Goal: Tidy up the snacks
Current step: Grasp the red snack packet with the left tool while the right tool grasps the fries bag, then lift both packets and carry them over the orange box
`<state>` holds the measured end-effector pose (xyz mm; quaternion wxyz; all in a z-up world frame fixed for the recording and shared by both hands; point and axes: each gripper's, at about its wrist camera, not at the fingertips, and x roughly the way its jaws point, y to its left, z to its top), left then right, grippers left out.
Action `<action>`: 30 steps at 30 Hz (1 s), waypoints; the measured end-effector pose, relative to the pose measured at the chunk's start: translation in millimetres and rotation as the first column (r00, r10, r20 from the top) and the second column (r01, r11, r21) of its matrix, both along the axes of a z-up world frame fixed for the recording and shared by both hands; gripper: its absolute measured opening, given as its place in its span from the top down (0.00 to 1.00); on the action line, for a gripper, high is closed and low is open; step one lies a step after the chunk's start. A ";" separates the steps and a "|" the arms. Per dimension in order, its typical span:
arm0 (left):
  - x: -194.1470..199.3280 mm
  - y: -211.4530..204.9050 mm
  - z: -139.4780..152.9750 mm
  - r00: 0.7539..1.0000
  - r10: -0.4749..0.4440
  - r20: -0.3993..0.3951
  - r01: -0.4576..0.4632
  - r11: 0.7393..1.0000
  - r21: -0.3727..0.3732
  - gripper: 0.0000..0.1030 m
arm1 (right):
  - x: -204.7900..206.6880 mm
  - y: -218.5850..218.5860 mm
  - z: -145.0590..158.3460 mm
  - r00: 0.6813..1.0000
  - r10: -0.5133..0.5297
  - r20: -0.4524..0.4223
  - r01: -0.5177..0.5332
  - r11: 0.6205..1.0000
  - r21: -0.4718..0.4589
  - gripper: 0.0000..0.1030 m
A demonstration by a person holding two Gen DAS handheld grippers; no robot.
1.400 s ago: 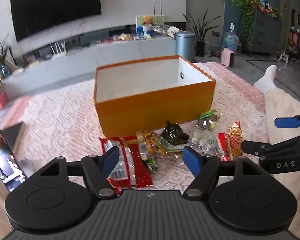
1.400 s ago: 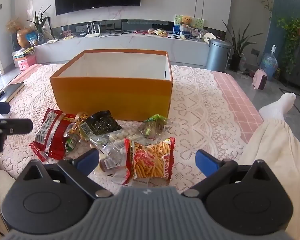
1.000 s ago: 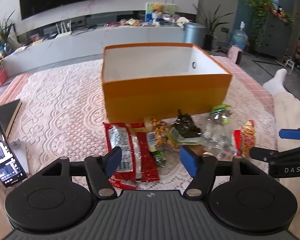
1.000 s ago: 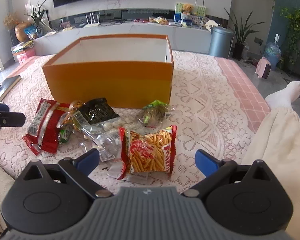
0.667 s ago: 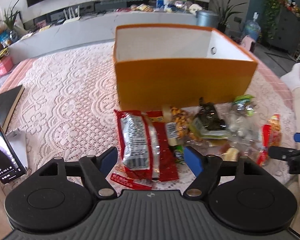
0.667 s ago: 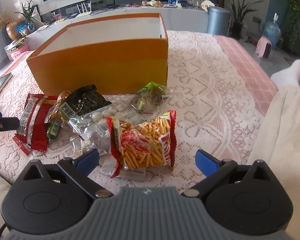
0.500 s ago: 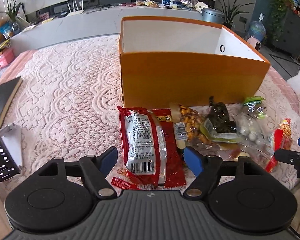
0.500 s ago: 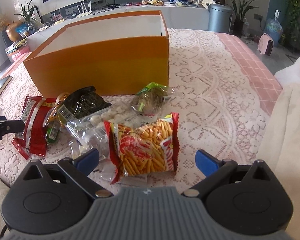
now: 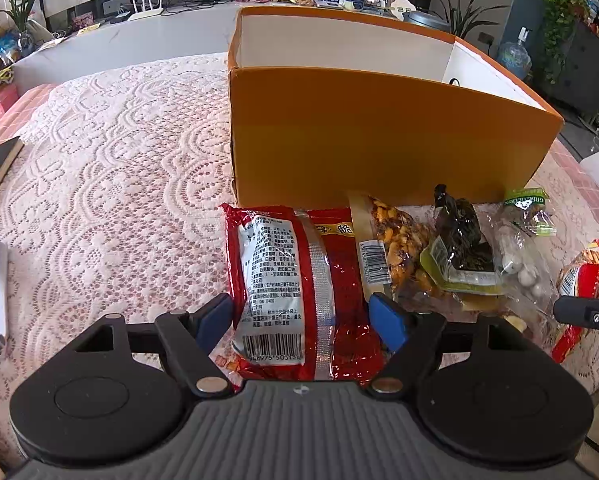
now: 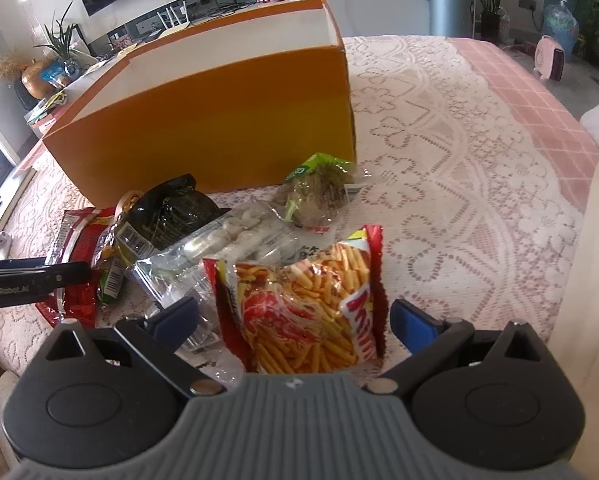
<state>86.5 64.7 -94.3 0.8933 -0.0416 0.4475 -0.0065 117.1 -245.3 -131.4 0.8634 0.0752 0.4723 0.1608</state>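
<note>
Left gripper [image 9: 301,320]: we see its jaws opening, astride the red foil snack bag [image 9: 299,280], whose near end it hides.
Right gripper [image 10: 293,320]: spread, straddling the crisp-stick packet [image 10: 299,304].
Orange cardboard box [image 9: 379,136]: its floor is hidden from us.

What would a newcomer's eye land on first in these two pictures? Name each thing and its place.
The big orange box stands open on the lace cloth, behind a heap of snack packets. A red packet lies between the left tool's opening jaws, and a fries bag lies between the right tool's wide jaws.
</note>
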 end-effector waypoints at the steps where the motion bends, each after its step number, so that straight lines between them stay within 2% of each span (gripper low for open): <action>1: 0.6 0.1 -0.3 1.000 -0.001 0.004 0.001 1.000 0.000 0.12 | -0.2 1.0 0.4 1.000 0.004 0.004 -0.004 1.000 0.002 0.06; 7: 3.9 0.0 -4.8 1.000 0.003 0.017 -0.003 1.000 0.002 0.08 | -3.4 2.6 6.0 0.999 0.015 0.041 -0.015 1.000 -0.014 0.23; 10: 6.2 1.9 -8.2 1.000 0.016 0.010 -0.016 1.000 -0.007 0.08 | -6.2 3.5 7.4 0.998 0.022 0.050 -0.021 0.999 -0.028 0.27; 13: 5.5 3.8 -6.0 1.000 0.023 0.012 -0.023 1.000 -0.018 0.16 | -7.4 3.5 9.0 0.998 0.028 0.054 -0.026 0.999 -0.047 0.33; 19: -8.8 -1.2 9.0 0.997 0.038 0.072 -0.041 0.998 0.050 0.23 | -12.7 -1.1 19.1 0.996 0.014 0.086 -0.010 0.999 -0.054 0.36; 26: -25.3 -5.4 29.2 0.990 0.053 0.127 -0.061 0.996 0.063 0.24 | -22.1 -5.2 36.2 0.990 0.008 0.141 0.000 0.999 -0.054 0.38; 30: -37.0 -7.3 46.2 0.983 0.061 0.172 -0.069 0.997 0.044 0.24 | -27.5 -5.5 45.6 0.985 0.016 0.173 -0.006 0.998 -0.059 0.39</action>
